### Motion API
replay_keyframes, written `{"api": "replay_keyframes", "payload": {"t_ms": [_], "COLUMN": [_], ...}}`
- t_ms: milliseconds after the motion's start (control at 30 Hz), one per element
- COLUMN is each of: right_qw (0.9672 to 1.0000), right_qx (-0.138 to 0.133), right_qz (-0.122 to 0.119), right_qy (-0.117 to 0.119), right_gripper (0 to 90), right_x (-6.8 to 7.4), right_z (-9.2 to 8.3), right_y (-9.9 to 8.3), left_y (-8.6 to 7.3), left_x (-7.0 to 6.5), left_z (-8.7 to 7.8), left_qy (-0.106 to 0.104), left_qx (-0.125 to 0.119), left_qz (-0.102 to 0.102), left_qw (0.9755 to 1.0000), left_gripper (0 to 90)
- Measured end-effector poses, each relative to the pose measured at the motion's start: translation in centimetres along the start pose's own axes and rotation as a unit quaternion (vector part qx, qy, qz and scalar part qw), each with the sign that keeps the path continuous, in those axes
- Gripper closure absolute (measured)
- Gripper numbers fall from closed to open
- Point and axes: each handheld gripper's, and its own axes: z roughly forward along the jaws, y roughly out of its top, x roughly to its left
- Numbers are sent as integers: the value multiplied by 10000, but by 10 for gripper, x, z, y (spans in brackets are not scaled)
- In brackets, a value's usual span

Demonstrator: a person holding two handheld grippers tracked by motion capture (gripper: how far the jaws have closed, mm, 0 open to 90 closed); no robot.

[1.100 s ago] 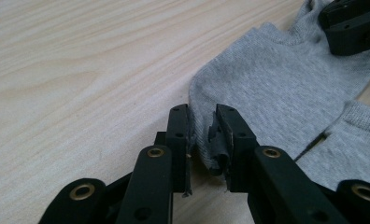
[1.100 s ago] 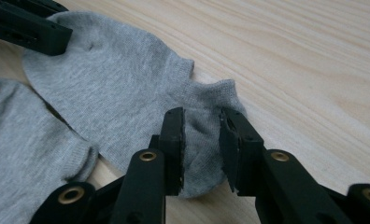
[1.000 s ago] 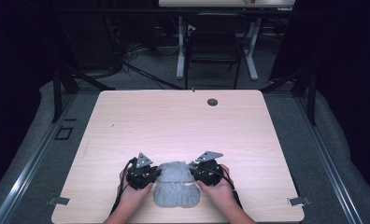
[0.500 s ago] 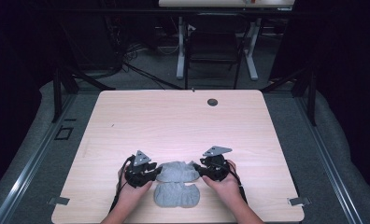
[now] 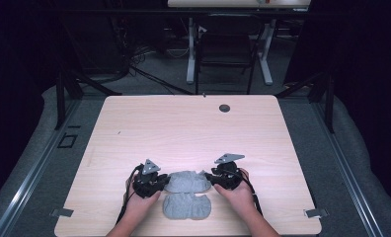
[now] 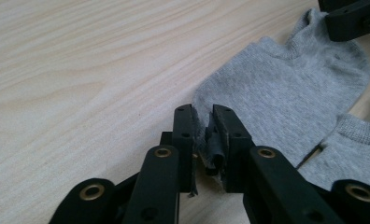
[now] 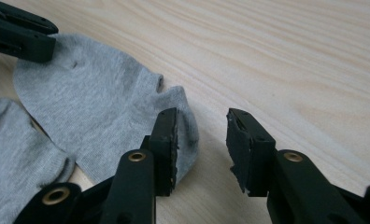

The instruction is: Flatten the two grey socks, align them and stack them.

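- Since a second ago the right hand-held gripper point(image 7: 202, 140) has let go, jaws apart, and backed off the upper sock point(image 5: 187, 181).
- The left hand-held gripper point(image 6: 202, 135), clamped on its edge, may drag that sock across the worktop point(image 5: 183, 128).

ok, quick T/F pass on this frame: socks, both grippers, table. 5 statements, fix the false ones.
1. Two grey socks lie near the table's near edge. True: the far sock sits between the grippers, the near sock just below it.
2. The left gripper is open. False: its jaws pinch an edge of the far sock.
3. The right gripper is clamped on cloth. False: its jaws stand apart, with the sock's edge beside the left jaw.
4. A small dark round hole shows near the table's far edge. True.
5. The socks are red. False: both are grey.
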Motion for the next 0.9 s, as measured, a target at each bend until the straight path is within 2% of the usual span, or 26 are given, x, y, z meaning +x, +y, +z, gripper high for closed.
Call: {"api": "replay_keyframes", "payload": {"t_ms": [167,233,467,667,767,900], "right_qw": [10000,10000,9997,9999,9998,9996], "right_qx": [47,44,7,-67,-194,-209], "right_qz": [-64,-79,-253,-142,-13,26], "right_qy": [-32,25,-4,20,68,183], "right_gripper": [772,815,893,896,810,770], "right_x": [2,3,5,2,0,0], "right_z": [1,1,-4,-7,-8,-6], "right_y": [-3,-3,-3,-4,-2,-1], "left_y": [0,0,-1,-1,-1,-1], "left_x": [3,4,4,6,5,5], "left_z": [-1,-1,-4,-5,-5,-4], "left_qy": [0,-6,30,29,30,18], "left_qx": [10,31,-19,-30,-48,-26], "left_qz": [-46,-37,-63,-74,-45,-60], "left_qw": [10000,10000,10000,10000,10000,10000], "left_gripper": [858,866,877,878,878,878]}}
